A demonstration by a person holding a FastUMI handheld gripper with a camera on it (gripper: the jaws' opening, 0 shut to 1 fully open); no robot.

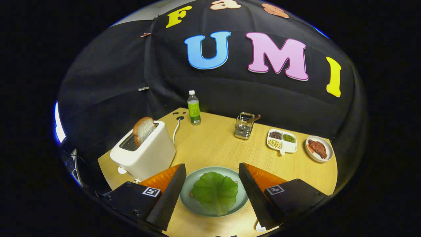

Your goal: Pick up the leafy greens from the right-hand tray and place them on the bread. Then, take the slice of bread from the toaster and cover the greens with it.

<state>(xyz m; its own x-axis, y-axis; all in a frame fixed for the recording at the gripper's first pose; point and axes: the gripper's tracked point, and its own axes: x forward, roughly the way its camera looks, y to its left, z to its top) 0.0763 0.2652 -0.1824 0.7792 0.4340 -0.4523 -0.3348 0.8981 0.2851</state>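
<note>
The bottle (194, 108) at the desk's far edge wears a green label with print too small to make out, and the square markers on the claw's housings carry only black-and-white patterns. No other writing on the things themselves can be read.

The claw (212, 192) stands wide open, its two fingers spread apart and empty, touching nothing. Between them lies a grey-green plate (241, 197) on the wooden desk (213, 144), and on it the leafy greens (214, 193) rest flat over a slice of bread (235, 182), of which only thin edges peep out at the leaf's sides.

At about ten o'clock from the plate, just beyond the left finger, stands a white toaster (144, 152) with a slice of bread (143, 130) sticking up from its slot, tilted slightly. At one o'clock from the plate stands a wire utensil holder (244, 125). At two o'clock, well apart from the plate, sits a white divided tray (282, 141) holding beans and grains of different colours, and just beside it, further right, a small white dish (319, 148) with a reddish-brown piece of food.
</note>
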